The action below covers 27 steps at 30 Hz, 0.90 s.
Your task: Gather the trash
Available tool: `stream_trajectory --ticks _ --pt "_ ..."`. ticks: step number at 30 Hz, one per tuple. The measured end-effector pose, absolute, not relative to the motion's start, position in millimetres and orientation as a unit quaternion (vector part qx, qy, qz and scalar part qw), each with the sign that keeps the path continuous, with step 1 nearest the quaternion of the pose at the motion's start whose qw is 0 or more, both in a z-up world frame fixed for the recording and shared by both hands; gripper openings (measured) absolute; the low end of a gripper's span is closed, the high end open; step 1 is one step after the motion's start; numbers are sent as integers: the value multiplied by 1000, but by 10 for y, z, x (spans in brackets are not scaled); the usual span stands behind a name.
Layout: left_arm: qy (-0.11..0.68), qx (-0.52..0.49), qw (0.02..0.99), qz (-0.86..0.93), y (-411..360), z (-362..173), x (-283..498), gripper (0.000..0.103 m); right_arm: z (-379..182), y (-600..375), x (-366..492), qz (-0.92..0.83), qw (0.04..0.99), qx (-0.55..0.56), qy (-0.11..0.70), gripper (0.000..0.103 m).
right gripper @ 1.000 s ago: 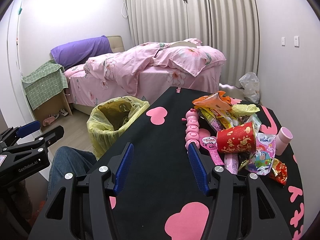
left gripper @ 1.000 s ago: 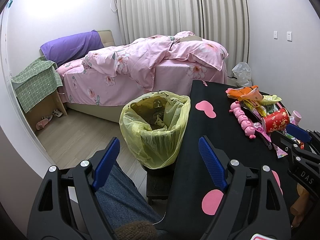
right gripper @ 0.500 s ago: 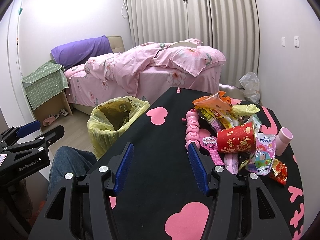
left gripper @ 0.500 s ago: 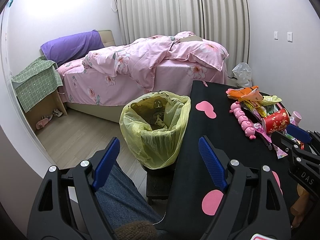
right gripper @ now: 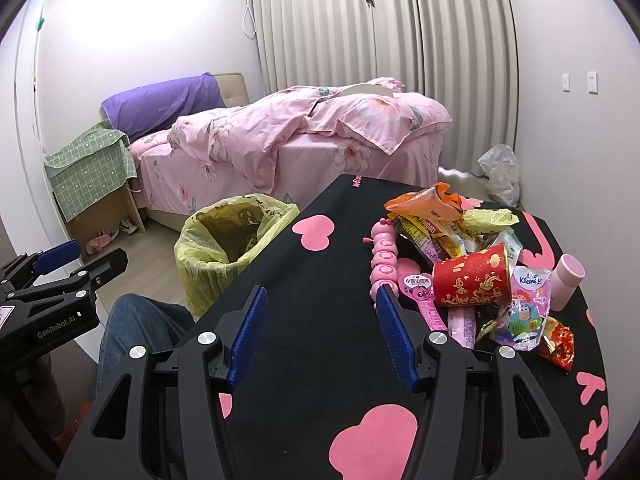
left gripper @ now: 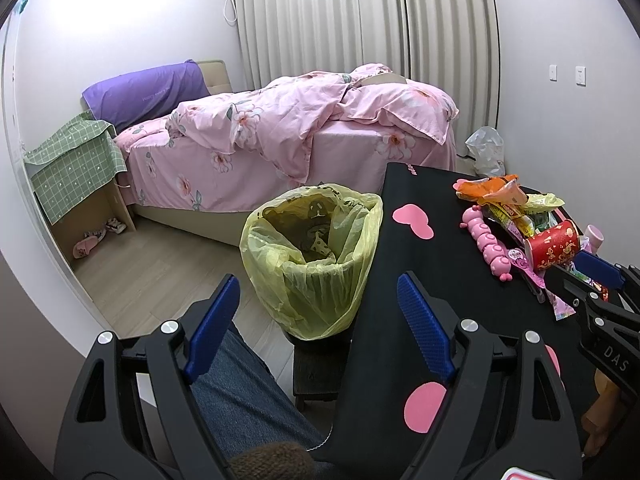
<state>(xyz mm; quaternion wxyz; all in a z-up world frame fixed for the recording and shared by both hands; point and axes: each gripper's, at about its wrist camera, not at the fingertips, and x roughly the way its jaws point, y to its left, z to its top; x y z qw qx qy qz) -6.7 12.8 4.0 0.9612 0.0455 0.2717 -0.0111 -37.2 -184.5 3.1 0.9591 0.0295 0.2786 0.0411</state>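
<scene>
Nearest: left gripper (left gripper: 316, 300), blue pads spread wide, nothing between them, held over the person's denim-clad knee (left gripper: 244, 392) at the table's left edge. Right gripper (right gripper: 318, 316) likewise spread and empty, hovering above the black tablecloth with pink hearts (right gripper: 320, 344).

Just ahead of the right gripper's right finger: the trash heap. Red paper cup (right gripper: 472, 280) lying on its side, touching a Kleenex-type cartoon packet (right gripper: 524, 312); small red wrapper (right gripper: 560, 340) at the heap's near edge. Pink caterpillar toy (right gripper: 382, 260) along the heap's left side. Orange snack bag (right gripper: 424, 204) and yellow-green wrapper (right gripper: 488, 218) at the far end. Small pink cup (right gripper: 566, 280) standing upright beside the heap.

Left of the table: bin lined with a yellow bag (left gripper: 316, 256), mouth open.

Beyond: bed with pink floral bedding (left gripper: 288, 136), grey curtains (left gripper: 360, 20).
</scene>
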Motion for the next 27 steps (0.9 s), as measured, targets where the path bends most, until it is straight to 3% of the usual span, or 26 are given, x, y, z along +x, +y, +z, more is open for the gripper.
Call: stream_trajectory --ticks 7,18,27 --pt "274 45 960 -42 74 -24 78 77 27 -2024 -388 18 960 25 278 54" --pt "260 54 943 -199 -540 -147 459 77 -149 -3094 -441 -104 948 77 292 54" --pt "316 68 904 -278 -1160 -318 1089 78 -427 -3570 -410 -143 934 86 316 54"
